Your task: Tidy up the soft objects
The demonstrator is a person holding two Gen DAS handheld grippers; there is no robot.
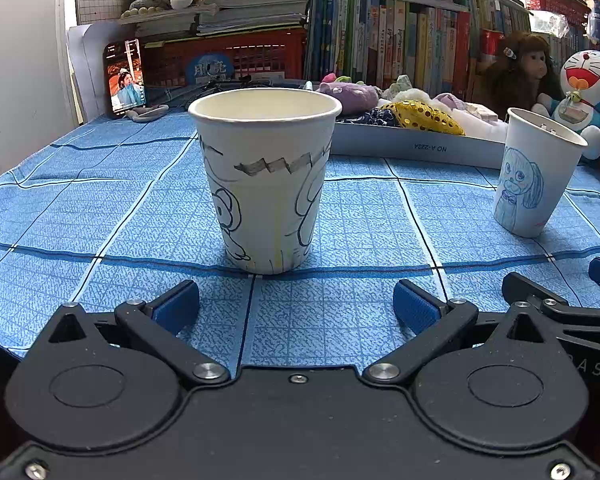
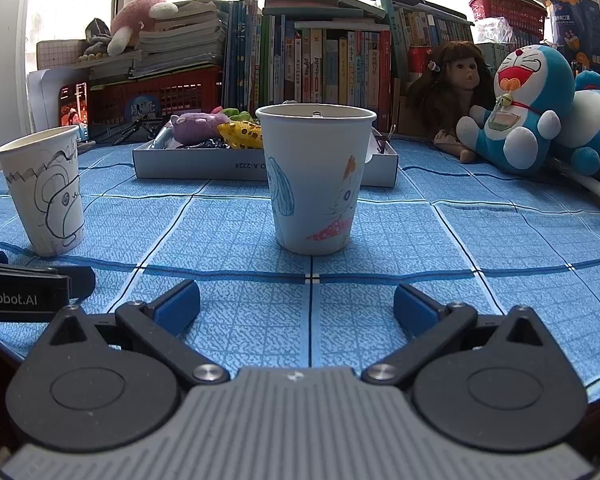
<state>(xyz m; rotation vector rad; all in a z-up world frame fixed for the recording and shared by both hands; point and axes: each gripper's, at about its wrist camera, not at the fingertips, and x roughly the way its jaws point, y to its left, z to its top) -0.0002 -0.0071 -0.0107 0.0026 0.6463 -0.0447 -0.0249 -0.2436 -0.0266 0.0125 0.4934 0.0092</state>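
The soft toys (image 2: 214, 128), a purple plush and a sequinned yellow one, lie heaped in the shallow white box (image 2: 196, 166) at twelve o'clock on the blue checked cloth (image 2: 400, 240); my scribbled paper cup (image 2: 315, 180) hides part of them. My right claw (image 2: 297, 307) and left claw (image 1: 296, 306) gape wide, empty. The ink-drawn cup (image 1: 265, 180) stands before the left.

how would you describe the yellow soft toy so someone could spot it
Behind the two paper cups, a shallow white box sits on the blue tablecloth. The yellow toy lies in it beside a purple plush; it alone is covered in shiny sequins.
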